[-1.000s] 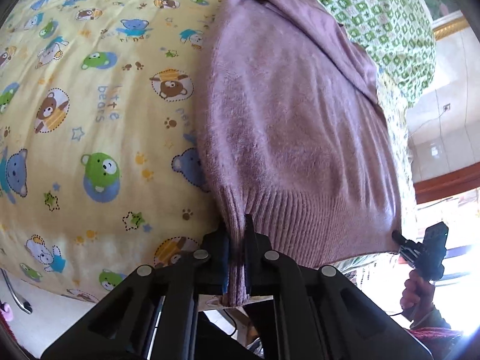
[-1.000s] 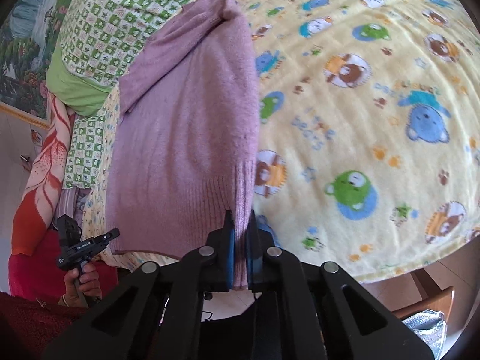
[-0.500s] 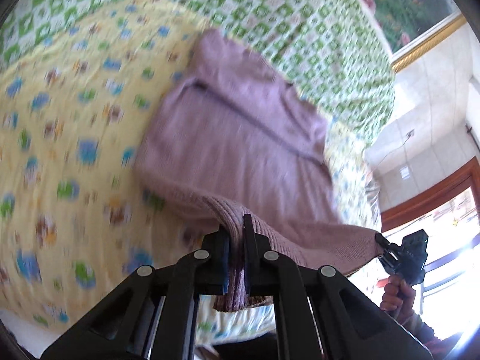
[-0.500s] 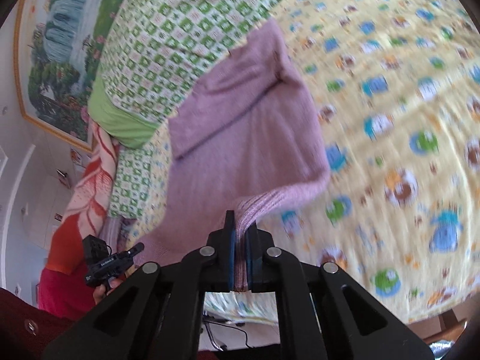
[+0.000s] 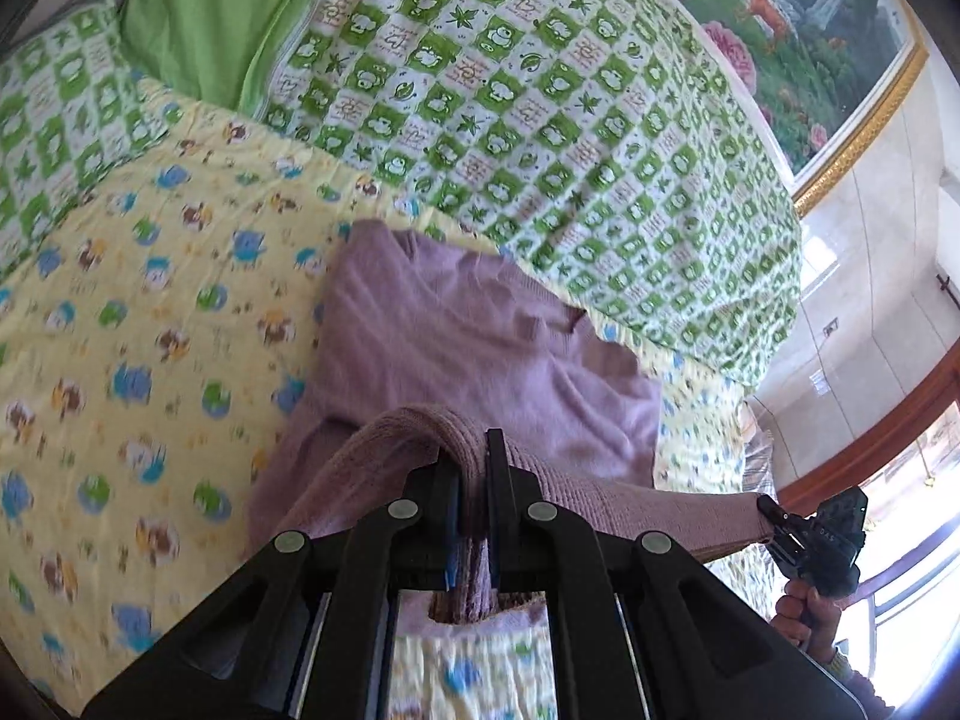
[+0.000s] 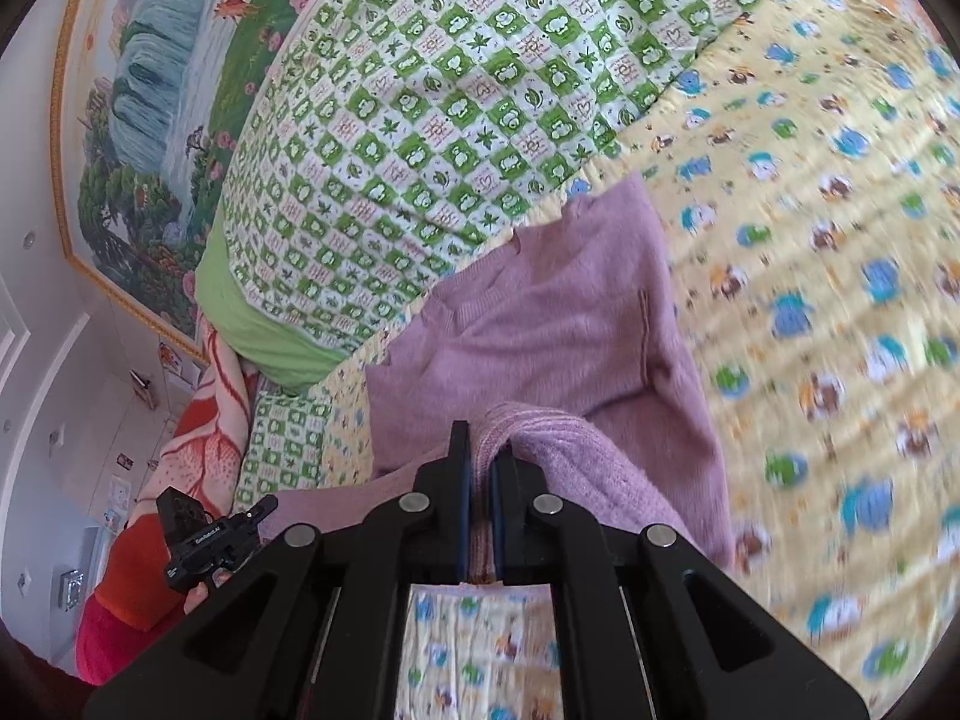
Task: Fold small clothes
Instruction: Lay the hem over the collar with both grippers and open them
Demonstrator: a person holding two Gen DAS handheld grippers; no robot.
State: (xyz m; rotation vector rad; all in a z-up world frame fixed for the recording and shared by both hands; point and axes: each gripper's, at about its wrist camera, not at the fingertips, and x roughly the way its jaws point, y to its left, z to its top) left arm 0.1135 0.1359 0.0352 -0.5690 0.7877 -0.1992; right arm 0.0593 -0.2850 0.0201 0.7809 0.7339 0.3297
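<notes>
A small mauve knit sweater (image 5: 474, 336) lies on a yellow bear-print sheet (image 5: 150, 324); it also shows in the right wrist view (image 6: 540, 330). My left gripper (image 5: 474, 468) is shut on one corner of its ribbed hem. My right gripper (image 6: 480, 468) is shut on the other hem corner. Both hold the hem raised above the sheet, carried over the sweater's body toward the collar end. The right gripper also shows at the far right of the left wrist view (image 5: 780, 522), and the left gripper at the left of the right wrist view (image 6: 258, 510).
A green-and-white checked quilt (image 5: 540, 90) with a plain green lining (image 5: 204, 18) lies bunched just beyond the sweater's collar. A framed landscape painting (image 6: 138, 90) hangs on the wall behind. A red and orange blanket (image 6: 204, 438) lies at the bed's side.
Both grippers have lifted the hem off the sheet and carried it forward over the sweater toward the collar. The flat sweater is now doubled over at its lower part.
</notes>
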